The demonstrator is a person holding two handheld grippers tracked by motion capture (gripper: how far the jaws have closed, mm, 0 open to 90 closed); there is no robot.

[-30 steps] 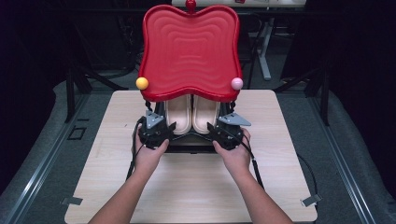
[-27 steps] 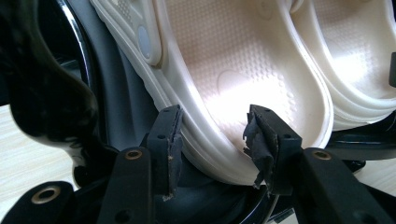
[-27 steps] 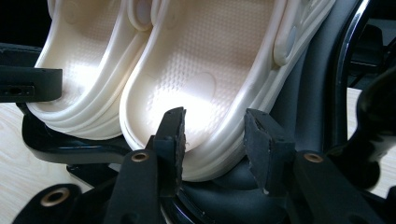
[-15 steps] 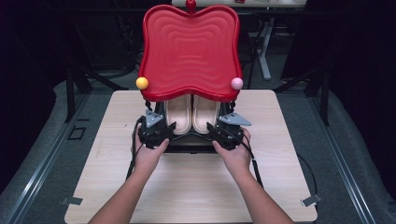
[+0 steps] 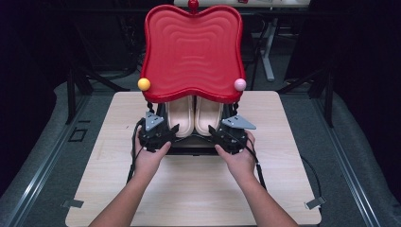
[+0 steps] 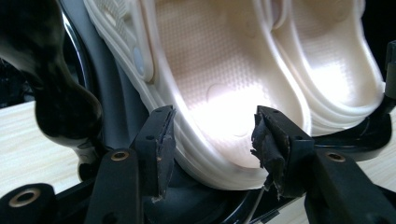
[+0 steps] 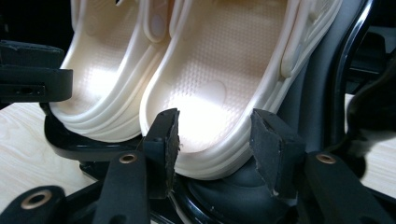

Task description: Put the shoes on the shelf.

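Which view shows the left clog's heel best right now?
The left gripper view: the left clog sits close, heel between the open jaws. The right gripper view shows it off to one side, and the high view mostly hides it under the red lid.

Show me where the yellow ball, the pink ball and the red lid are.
yellow ball (image 5: 143, 84), high view, its round face.
pink ball (image 5: 240, 84), high view, its round face.
red lid (image 5: 193, 52), high view, middle of its ridged surface.

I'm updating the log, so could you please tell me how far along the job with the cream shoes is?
Done: both cream shoes sit side by side in the black holder under the red lid. In hand: the left gripper and the right gripper are each open around a shoe heel, not clamped. Left: closing on the heels and moving the shoes, presumably lifting them out.
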